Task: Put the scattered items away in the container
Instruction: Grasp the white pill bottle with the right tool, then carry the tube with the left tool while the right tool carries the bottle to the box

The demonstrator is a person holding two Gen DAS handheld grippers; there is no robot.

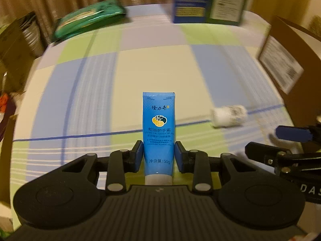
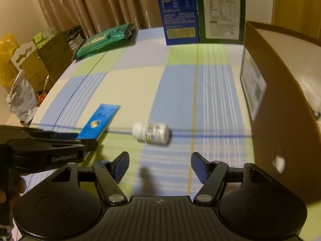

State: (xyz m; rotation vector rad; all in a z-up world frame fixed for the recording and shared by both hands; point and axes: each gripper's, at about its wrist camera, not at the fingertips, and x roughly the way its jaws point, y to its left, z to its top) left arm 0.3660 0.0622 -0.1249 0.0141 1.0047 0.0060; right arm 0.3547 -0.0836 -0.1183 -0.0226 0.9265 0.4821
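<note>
My left gripper squeezes the blue hand cream tube, my right gripper is open and empty, and the white pill bottle might roll away if I bump it.

A blue tube of hand cream stands cap-down between blue pads. A white bottle lies on its side on the checked cloth nearby. The brown cardboard box stands at the right.
</note>
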